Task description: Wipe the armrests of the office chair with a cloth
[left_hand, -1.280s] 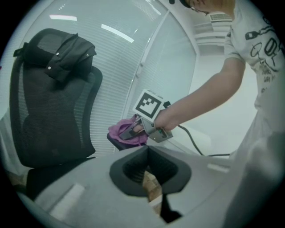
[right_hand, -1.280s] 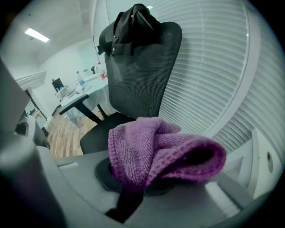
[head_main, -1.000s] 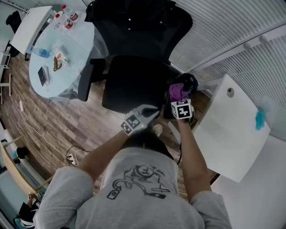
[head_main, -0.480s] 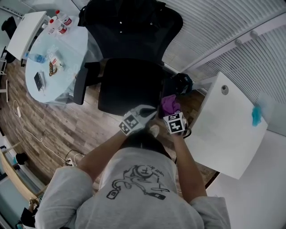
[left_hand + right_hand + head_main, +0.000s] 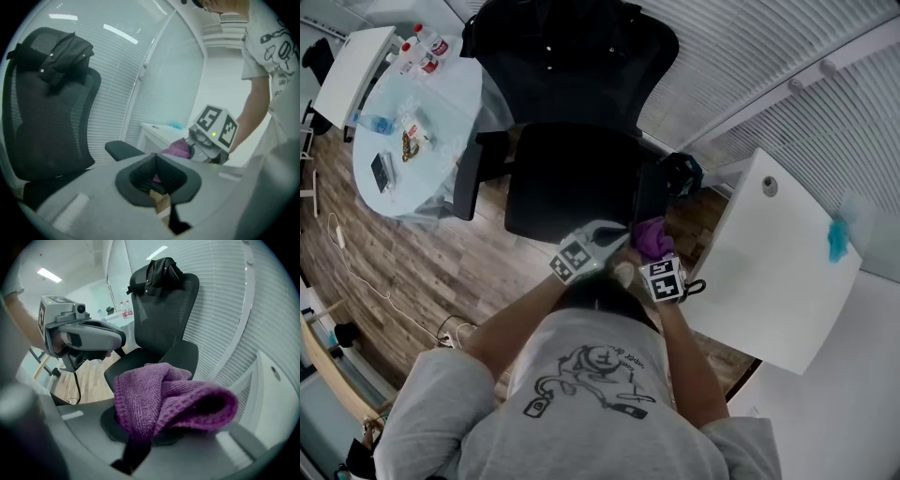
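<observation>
Head view has both forearms reaching forward and down, close together, at the front of the office chair (image 5: 572,178). A white desk (image 5: 778,281) sits right next to the chair. On the chair's other side is a round glass table (image 5: 441,103) with a few bottles (image 5: 427,42) standing on it. The right gripper (image 5: 656,255) is clamped on a bunched-up purple cloth (image 5: 652,237), right at the front end of the desk-side armrest (image 5: 649,192); can't tell if it's touching. The left gripper (image 5: 622,232) is just beside it, jaws pressed together, nothing in them.
</observation>
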The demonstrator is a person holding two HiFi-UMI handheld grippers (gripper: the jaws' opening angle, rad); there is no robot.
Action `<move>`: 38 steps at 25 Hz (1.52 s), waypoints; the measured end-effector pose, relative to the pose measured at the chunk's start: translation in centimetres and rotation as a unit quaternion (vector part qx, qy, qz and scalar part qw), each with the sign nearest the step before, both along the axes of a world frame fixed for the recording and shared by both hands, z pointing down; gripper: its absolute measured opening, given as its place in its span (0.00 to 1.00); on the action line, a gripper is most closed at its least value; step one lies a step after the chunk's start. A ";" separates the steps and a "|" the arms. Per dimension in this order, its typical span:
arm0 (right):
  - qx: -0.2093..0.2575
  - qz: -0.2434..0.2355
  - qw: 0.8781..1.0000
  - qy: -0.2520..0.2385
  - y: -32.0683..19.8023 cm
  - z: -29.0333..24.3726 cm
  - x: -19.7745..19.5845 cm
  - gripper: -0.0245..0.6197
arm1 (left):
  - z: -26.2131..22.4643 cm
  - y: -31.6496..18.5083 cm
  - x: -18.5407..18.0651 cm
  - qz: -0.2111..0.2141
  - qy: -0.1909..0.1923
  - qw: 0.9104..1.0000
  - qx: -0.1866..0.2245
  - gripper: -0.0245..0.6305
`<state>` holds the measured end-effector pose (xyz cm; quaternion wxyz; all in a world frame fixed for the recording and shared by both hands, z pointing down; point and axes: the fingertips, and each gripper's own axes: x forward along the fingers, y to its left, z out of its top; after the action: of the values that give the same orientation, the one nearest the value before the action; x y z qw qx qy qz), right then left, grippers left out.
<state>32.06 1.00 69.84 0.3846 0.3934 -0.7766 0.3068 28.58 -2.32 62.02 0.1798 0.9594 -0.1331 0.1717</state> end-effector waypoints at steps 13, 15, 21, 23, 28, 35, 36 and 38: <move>-0.021 0.043 0.998 -0.046 -4.4 0.5 0.6 0.09 | 0.0 -0.2 -0.3 -0.006 0.000 1.000 0.000 0.04; -0.020 0.041 0.998 -0.047 -5.6 0.6 0.6 0.09 | 0.0 -0.2 -0.4 -0.007 0.000 1.000 -0.001 0.04; -0.017 0.049 0.997 -0.050 -10.1 1.0 0.7 0.09 | 0.4 -0.5 -0.7 -0.009 0.000 1.000 -0.003 0.04; -0.015 0.052 0.997 -0.050 -11.7 1.1 0.8 0.09 | 0.5 -0.6 -0.8 -0.010 -0.001 1.000 -0.003 0.04; -0.013 0.044 0.998 -0.045 -15.0 1.4 0.9 0.09 | 0.6 -0.9 -1.1 -0.014 0.001 1.000 -0.005 0.04; -0.015 0.045 0.998 -0.034 -18.7 1.8 1.0 0.09 | 0.7 -1.3 -1.5 -0.017 0.001 1.000 -0.006 0.04; -0.016 0.045 0.998 -0.033 -19.0 1.8 1.0 0.09 | 0.7 -1.3 -1.6 -0.017 0.001 1.000 -0.006 0.04; -0.018 0.043 0.998 -0.032 -19.2 1.7 1.0 0.09 | 0.7 -1.3 -1.7 -0.018 0.000 1.000 -0.006 0.04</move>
<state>33.03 -18.22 71.52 0.3527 0.4097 -0.7654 0.3491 26.88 -3.62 62.75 0.1889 0.9557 -0.1492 0.1692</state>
